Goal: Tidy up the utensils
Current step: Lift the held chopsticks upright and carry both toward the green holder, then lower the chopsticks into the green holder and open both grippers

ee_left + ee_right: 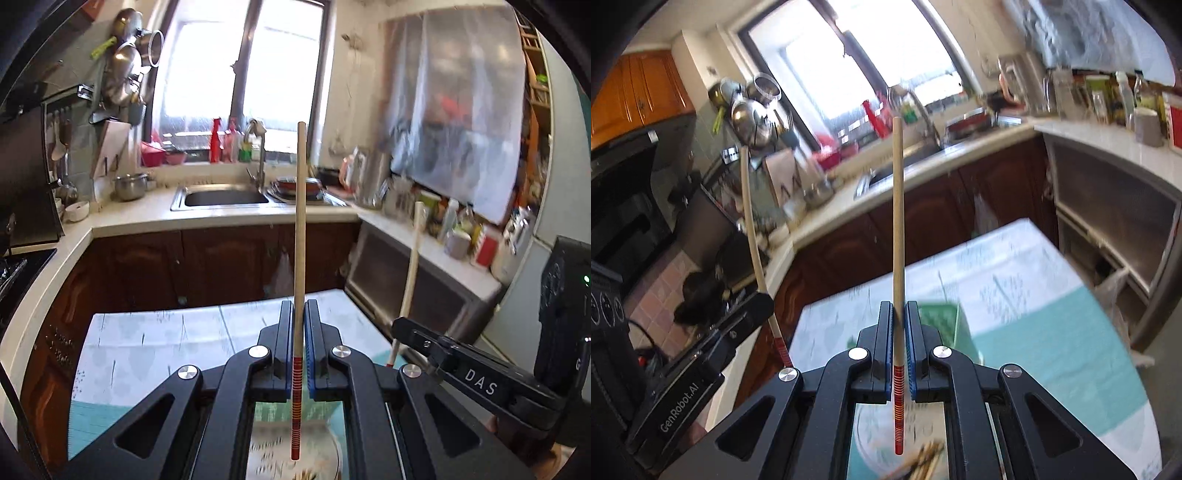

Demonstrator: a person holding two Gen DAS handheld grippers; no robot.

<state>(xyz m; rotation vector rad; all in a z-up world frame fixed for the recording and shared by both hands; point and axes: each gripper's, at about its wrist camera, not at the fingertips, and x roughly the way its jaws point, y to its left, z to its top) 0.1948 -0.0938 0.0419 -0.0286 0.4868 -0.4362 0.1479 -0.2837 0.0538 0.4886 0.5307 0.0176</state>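
- I am clamping one chopstick [300,221] in my left gripper [299,314], jaws pinched narrow just above its red banded end.
- My right gripper [899,314] is pinching a second chopstick [898,221] the same way, upright over the table [1015,266].
- More chopsticks [925,458] are lying blurred in a container below.
- I am judging that keeping both sticks vertical and lowering slowly matters, so the red ends drop in cleanly.

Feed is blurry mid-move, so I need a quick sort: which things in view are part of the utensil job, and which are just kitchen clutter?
Part of the job:
- chopstick clamped in the left gripper
- second chopstick clamped in the right gripper
- container of chopsticks below, blurred

Just lying about:
- sink
- hanging pots
- red spray bottle
- counter bottles and jars
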